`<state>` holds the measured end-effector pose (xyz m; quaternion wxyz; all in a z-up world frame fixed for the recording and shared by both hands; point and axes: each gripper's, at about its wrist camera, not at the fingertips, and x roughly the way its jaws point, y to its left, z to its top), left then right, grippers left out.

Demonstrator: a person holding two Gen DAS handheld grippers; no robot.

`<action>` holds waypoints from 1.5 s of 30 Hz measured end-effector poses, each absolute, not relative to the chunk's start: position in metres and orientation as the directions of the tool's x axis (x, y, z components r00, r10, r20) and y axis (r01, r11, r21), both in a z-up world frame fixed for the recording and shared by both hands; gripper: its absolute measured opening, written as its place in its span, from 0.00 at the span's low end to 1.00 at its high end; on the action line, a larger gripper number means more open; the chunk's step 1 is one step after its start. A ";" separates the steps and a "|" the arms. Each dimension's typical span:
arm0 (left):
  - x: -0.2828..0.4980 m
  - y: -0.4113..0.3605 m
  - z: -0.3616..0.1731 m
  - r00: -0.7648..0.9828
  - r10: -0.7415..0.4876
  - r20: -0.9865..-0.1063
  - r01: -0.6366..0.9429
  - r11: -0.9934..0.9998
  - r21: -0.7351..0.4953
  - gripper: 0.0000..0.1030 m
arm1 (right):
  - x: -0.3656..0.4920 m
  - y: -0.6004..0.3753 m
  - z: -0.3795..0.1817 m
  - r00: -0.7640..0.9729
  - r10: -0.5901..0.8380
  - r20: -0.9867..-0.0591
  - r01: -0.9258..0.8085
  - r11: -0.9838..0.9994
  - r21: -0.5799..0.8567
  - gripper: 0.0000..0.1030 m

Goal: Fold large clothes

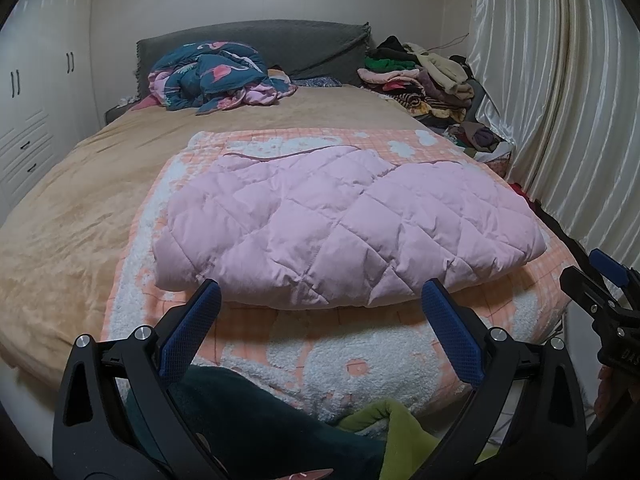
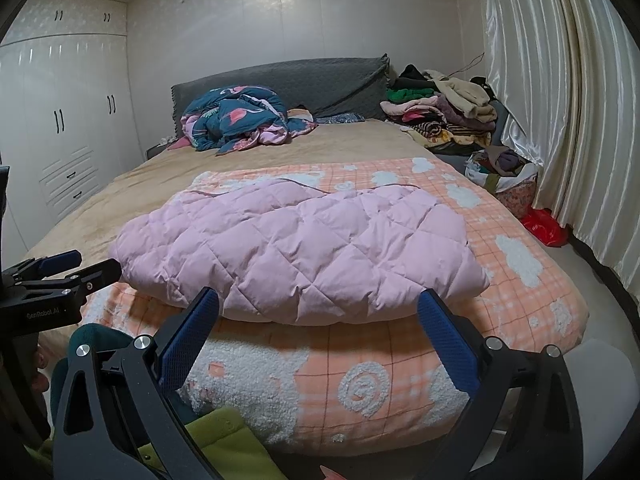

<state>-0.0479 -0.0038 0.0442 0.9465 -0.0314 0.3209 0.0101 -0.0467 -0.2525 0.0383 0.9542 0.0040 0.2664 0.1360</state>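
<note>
Item one: a pale pink quilted padded garment, folded into a thick bundle, lying on the peach checked fleece blanket with white cloud patches at the foot of the bed. I take this garment as my landmark.

Item two: my left gripper, black frame with blue textured pads, hovers just short of the garment's near edge. Its fingers stand wide apart and grasp nothing.

Item three: my right gripper, same build, also just short of the near edge, spread wide and empty-handed. In the left wrist view it shows at the far right, beside the garment's right end.

Item four: beyond the garment, a crumpled teal bedcover with pink flamingo print lies against the grey padded headboard.

Item five: beyond and right of the garment, a heap of mixed folded clothes beside the cream satin curtain.

Item six: left of the garment, tan bedsheet, then white wardrobe doors.
</note>
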 end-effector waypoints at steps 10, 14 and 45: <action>-0.049 -0.005 0.045 0.796 -0.003 -0.605 -0.036 0.998 -0.052 0.91 | -0.048 -0.252 0.039 0.824 0.260 -0.504 -0.257 0.963 0.076 0.96; -0.049 -0.004 0.046 0.797 -0.003 -0.604 -0.036 0.998 -0.053 0.91 | -0.047 -0.253 0.039 0.826 0.259 -0.501 -0.258 0.963 0.073 0.96; -0.014 0.066 0.023 0.753 0.135 -0.644 -0.220 0.974 -0.054 0.91 | -0.010 -0.383 0.000 0.839 -0.050 -0.542 0.145 0.980 0.134 0.96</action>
